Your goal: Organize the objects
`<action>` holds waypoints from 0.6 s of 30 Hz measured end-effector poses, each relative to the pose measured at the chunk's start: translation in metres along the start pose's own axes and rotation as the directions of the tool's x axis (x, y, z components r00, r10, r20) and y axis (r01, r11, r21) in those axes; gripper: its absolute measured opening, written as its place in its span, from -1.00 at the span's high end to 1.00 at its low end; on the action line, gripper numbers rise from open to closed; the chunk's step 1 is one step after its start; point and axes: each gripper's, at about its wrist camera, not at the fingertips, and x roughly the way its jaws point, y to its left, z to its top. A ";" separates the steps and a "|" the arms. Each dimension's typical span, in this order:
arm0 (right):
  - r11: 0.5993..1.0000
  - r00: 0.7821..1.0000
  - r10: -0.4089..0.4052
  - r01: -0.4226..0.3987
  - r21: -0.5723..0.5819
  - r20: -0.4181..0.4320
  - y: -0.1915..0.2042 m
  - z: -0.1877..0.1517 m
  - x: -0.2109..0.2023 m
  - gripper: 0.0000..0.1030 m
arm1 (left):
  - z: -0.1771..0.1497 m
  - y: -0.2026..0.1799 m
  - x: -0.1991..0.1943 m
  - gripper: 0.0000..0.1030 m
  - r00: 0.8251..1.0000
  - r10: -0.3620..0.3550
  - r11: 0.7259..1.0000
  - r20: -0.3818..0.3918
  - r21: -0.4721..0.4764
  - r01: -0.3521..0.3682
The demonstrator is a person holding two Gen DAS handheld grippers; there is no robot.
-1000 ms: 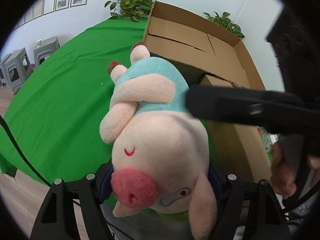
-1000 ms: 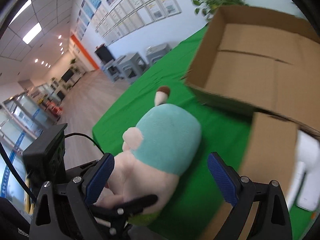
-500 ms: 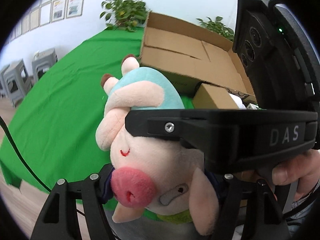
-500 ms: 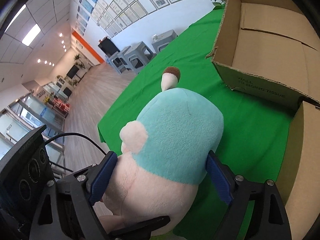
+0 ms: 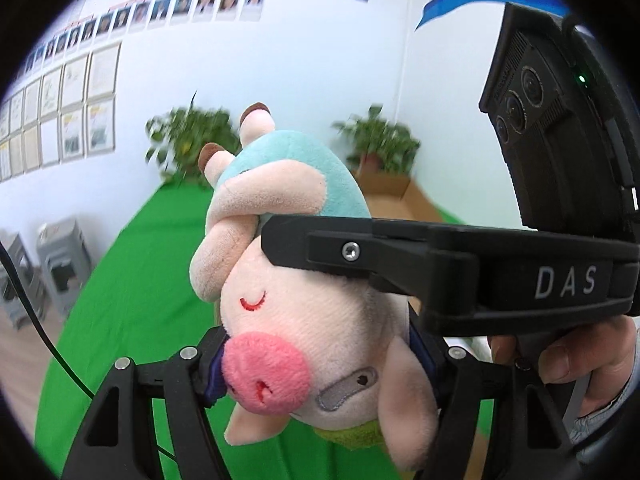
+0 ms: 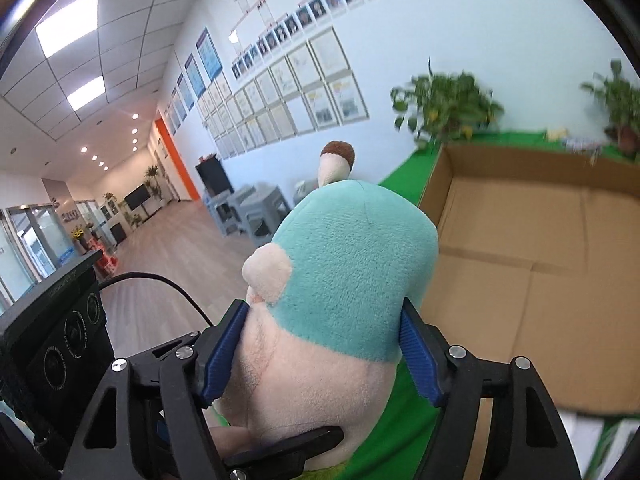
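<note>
Left gripper (image 5: 316, 364): both fingers pressed into the head of the pig (image 5: 304, 320), clenched on it; snout nearest the lens and turned downward. Right gripper (image 6: 320, 350): blue pads (image 6: 218, 354) seated either side of the pig (image 6: 340, 292) at the join of pink head and teal body, likewise clenched on it. In the left view one right-hand finger crosses the toy's neck from the side. The toy is thus held by both tools at once, clear of the green cloth (image 5: 132, 280) and raised in the air, just short of the box (image 6: 532, 264). Orientation: long axis runs away from both cameras, head at the near end, teal body beyond, brown-tipped feet (image 5: 256, 114) farthest and uppermost; face turned to the left camera, back to the right one. Judgement: the step in hand appears to be carriage to the open box, which lies ahead and to the right with its floor bare where visible. Recommended: keep both grips level so the soft body does not twist, carry feet-first over the near wall, lower before releasing, one gripper at a time. Beyond: plants (image 6: 444, 104), white wall.
</note>
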 end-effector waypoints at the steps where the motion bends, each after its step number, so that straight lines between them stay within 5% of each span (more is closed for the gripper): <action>1: 1.000 1.000 -0.014 0.014 -0.011 0.017 -0.002 0.013 -0.008 -0.36 | 0.007 0.000 0.003 -0.39 1.000 -0.009 1.000 0.010 0.002 0.009; 10: 0.996 0.996 -0.090 0.090 0.023 0.014 -0.034 0.070 -0.025 -0.35 | 0.023 0.023 0.049 -0.39 0.996 -0.087 0.996 -0.026 -0.037 0.086; 18: 0.991 0.990 -0.114 0.119 0.066 -0.077 -0.098 0.059 0.073 -0.33 | 0.022 0.048 0.095 -0.38 0.988 -0.118 0.989 -0.099 -0.100 0.108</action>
